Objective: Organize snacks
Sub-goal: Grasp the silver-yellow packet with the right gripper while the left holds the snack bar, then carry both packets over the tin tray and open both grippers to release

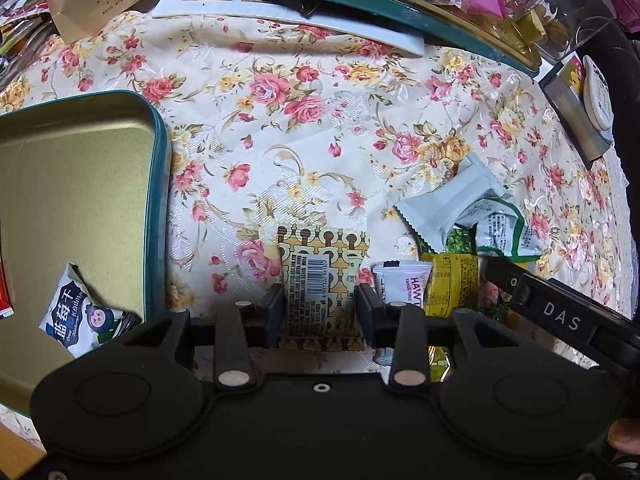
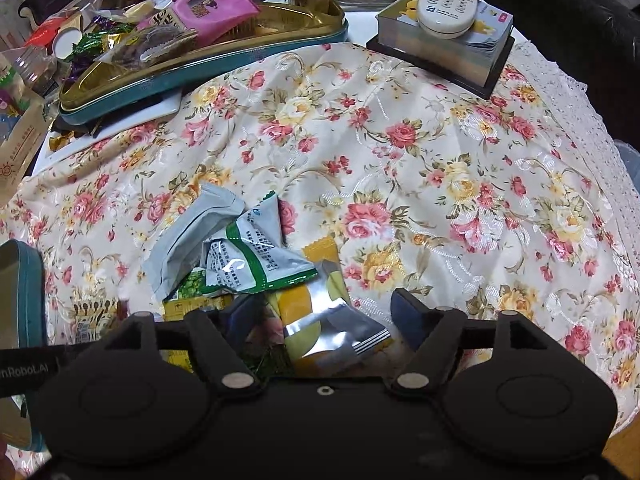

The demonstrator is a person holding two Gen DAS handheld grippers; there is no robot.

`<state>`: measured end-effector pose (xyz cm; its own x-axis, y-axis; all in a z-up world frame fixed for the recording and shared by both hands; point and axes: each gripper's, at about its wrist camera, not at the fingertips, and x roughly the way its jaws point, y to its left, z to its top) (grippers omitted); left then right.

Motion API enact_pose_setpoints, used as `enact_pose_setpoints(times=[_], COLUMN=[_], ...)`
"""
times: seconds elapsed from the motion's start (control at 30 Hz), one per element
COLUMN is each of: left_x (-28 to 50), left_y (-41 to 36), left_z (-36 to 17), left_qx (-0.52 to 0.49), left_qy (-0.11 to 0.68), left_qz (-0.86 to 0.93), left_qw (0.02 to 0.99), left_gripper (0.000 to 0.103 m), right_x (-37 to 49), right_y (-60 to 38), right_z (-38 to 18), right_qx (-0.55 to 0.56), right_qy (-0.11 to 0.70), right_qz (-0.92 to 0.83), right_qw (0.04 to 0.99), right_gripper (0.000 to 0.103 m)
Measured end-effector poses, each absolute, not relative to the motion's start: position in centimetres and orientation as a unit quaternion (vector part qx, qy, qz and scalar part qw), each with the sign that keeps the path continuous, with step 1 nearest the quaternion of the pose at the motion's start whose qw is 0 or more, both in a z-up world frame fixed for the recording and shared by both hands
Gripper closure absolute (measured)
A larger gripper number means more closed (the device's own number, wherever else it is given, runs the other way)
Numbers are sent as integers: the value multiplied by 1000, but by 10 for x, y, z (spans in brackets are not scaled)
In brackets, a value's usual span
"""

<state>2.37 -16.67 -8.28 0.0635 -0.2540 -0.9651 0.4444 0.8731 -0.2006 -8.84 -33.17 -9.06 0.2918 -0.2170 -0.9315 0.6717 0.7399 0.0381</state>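
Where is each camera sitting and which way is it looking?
Left wrist: on the left gripper, looking steeply down at a yellow packet between its jaws on the cloth; a tin at left; the right gripper at lower right.
Right wrist: on the right gripper, looking down at a foil packet between wide-open jaws.
Shared: cloth, white packet, the snack-filled tin.

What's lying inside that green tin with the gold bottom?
Inside the green tin there is a blueberry snack packet and a red wrapper's edge. The left tongs cover the near part.
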Motion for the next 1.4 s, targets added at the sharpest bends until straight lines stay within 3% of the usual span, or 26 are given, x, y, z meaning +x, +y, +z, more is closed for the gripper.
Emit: enact_pose_setpoints(times=[0.07, 0.27, 0.37, 0.43, 0.53, 0.67, 0.9, 1.4], left_x=[23, 21, 22, 22, 19, 13, 6, 21], left_y=[-168, -170, -170, -171, -172, -176, -173, -99], left_z=[-83, -83, -83, -83, -83, -83, -54, 29], left_qx=[79, 90, 87, 92, 97, 96, 78, 22], left_qy=[638, 634, 634, 634, 629, 624, 605, 533], left_qz=[-242, -245, -244, -245, -245, -257, -277, -273], left_qw=[727, 728, 729, 728, 731, 732, 743, 801], left_gripper=[56, 56, 56, 56, 57, 63, 63, 63], right_x=[-88, -87, -91, -94, -104, -122, -153, -152], right_y=[-332, -325, -327, -330, -339, -355, -376, -346], right_z=[-92, -93, -90, -87, -80, -65, -33, 16], right_qx=[222, 188, 190, 191, 220, 283, 370, 353], right_qy=[518, 526, 519, 525, 521, 494, 429, 393], right_qz=[-277, -265, -285, -284, -290, -297, -326, -326], right_qw=[779, 786, 783, 780, 772, 766, 757, 784], right_gripper=[14, 16, 34, 55, 65, 67, 67, 67])
